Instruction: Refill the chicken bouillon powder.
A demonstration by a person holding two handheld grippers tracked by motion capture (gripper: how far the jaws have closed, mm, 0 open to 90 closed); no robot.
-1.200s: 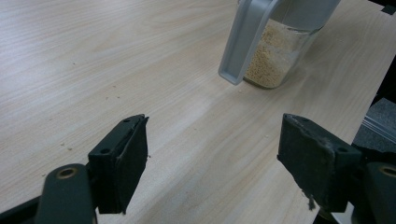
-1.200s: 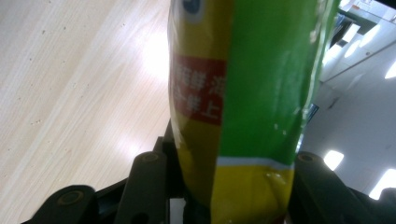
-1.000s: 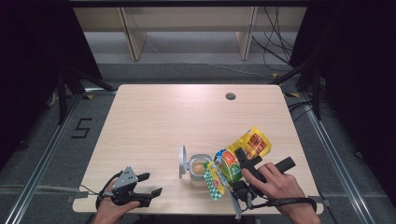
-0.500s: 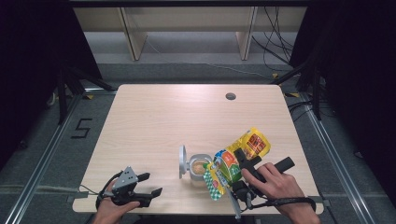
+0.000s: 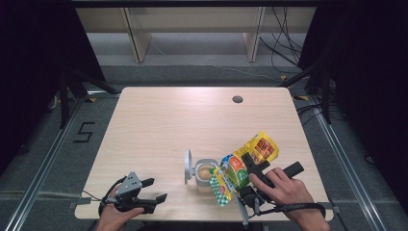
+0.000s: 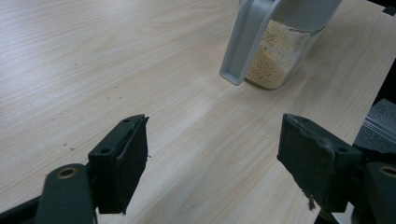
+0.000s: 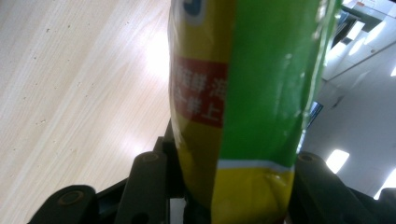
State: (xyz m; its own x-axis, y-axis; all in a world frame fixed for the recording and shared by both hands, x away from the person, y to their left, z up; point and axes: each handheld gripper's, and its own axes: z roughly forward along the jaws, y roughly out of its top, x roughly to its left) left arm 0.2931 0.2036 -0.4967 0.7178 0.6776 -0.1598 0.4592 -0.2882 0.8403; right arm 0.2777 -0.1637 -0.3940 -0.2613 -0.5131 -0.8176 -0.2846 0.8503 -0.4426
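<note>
Right gripper [image 5: 251, 179] is clamped on my yellow-and-green pouch [image 7: 243, 107], tilted over the open container [image 5: 207, 171] of pale grains near the table's [image 5: 159, 120] near right. Against the frames of a second ago, I find no change: pouch and container sit as before. Left gripper [image 6: 212, 161] rests near left, jaws apart, empty. I judge the pour is ongoing or paused.

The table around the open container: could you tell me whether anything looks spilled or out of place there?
Slightly: small crumbs or grains dot the table near the container, whose lid stands open. No larger spill.
</note>
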